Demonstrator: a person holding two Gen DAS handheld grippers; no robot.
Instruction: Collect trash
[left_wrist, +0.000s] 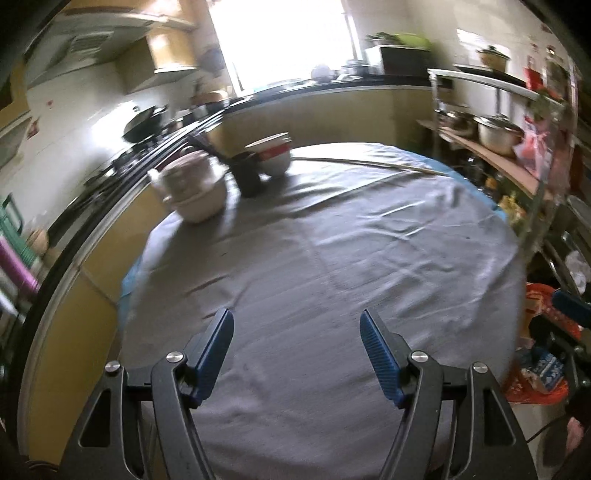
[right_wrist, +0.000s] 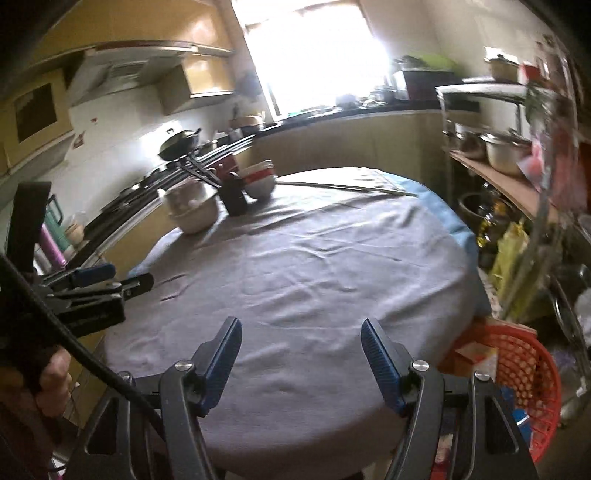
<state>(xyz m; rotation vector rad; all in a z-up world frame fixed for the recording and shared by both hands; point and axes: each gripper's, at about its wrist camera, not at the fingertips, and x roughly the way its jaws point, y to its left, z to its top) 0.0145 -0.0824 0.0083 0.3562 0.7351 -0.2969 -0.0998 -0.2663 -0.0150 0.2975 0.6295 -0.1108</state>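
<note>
Left wrist view: the left gripper (left_wrist: 297, 325) hangs above the near part of a round table (left_wrist: 332, 258) covered with a grey cloth; its blue-padded fingers (left_wrist: 216, 354) stand wide apart and hold nothing. At the far left of the table sits a stack of pale bowls (left_wrist: 192, 188), a dark cup (left_wrist: 249, 173) holding dark sticks just beside it, and a second stack of bowls (left_wrist: 271, 153) with a red band behind the cup. A pair of thin chopsticks (left_wrist: 369, 162) lies along the far edge. The trash sits off the table's right edge, in an orange basket (left_wrist: 535, 387) on the floor, with cartons showing inside. Part of the right gripper (left_wrist: 570, 314) shows at the right border.

Right wrist view: the right gripper (right_wrist: 301, 330) hangs over the near right part of the table (right_wrist: 295, 277), fingers (right_wrist: 380, 358) spread and empty. The orange basket (right_wrist: 524, 373) stands low at the right, just beside the table edge, with paper scraps inside. The left gripper (right_wrist: 110, 278) is seen side-on at the left border; its opening cannot be judged from this angle. The bowls (right_wrist: 192, 210), cup (right_wrist: 232, 195) and chopsticks (right_wrist: 351, 188) remain at the far side
</note>
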